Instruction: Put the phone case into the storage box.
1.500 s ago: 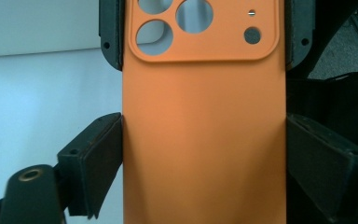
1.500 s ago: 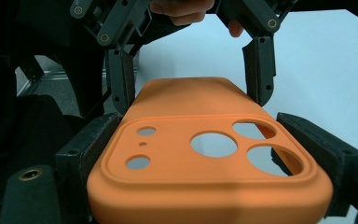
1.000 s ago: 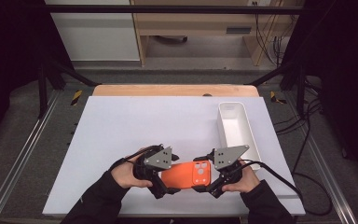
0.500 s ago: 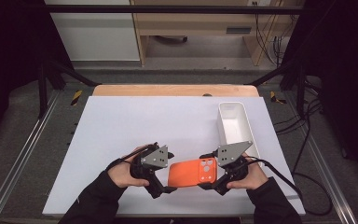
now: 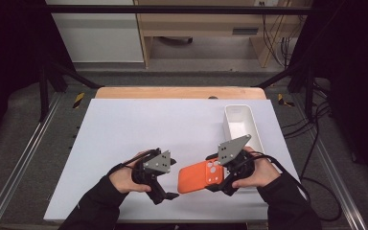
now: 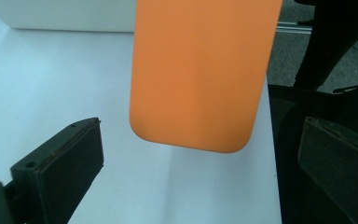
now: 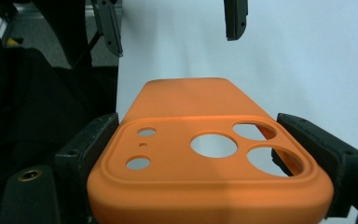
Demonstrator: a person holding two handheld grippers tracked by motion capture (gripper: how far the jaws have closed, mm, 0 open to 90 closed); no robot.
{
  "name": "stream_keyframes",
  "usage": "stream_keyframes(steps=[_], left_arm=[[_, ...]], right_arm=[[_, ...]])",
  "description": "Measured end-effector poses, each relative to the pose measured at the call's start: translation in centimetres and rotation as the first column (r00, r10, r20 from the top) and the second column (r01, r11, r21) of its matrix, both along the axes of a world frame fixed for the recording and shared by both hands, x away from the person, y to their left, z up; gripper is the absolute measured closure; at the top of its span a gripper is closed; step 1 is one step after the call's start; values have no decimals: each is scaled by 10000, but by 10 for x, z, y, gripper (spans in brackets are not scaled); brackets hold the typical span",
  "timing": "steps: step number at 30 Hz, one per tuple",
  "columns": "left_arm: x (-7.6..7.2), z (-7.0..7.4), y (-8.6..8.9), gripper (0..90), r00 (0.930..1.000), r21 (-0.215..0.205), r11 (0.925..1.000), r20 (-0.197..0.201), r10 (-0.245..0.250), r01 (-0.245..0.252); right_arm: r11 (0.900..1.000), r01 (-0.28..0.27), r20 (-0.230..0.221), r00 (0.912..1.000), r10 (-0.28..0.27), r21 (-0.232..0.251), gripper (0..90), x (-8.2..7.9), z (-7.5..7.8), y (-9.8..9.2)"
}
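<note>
Now the orange phone case (image 5: 200,177) sits low and centre-right in the high view, near the table's (image 5: 124,124) front edge, with bare table above it. The right gripper (image 7: 209,154) clamps its camera end. The left gripper (image 6: 205,172), jaws spread wide, has just let go and drawn slightly left. The white tray (image 5: 242,125) lies upper right.

Black sleeves, black claws (image 5: 165,191) with grey three-cornered plates, trailing cables.
</note>
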State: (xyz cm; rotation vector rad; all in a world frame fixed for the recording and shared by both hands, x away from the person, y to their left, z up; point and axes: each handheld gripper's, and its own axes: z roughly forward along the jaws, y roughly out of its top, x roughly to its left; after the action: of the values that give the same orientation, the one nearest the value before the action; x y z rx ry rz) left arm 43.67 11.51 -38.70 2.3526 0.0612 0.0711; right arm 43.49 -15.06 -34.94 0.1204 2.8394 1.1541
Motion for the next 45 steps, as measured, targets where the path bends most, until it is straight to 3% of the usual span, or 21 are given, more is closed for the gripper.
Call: stream_keyframes(steps=[10, 22, 32, 45], left_arm=[[-1, -6, -4, 0, 9999, 357, 9993, -119, -110, 114], [-2, -8, -8, 0, 9999, 644, 9978, 38, -165, 162], [-2, -15, -17, 0, 9995, 1118, 9935, 200, -260, 236], [-1, -18, -28, 0, 9997, 1617, 9866, 87, -230, 213]], right_arm=[[9945, -266, -65, 9996, 261, -1013, 165, 4, 17, 15], [9802, -515, -322, 9984, 461, -1910, 165, 7, 19, 32], [9731, -663, -415, 9974, 585, -2206, 164, 8, 14, 44], [9671, -755, -428, 9968, 671, -2429, 164, 8, 12, 52]])
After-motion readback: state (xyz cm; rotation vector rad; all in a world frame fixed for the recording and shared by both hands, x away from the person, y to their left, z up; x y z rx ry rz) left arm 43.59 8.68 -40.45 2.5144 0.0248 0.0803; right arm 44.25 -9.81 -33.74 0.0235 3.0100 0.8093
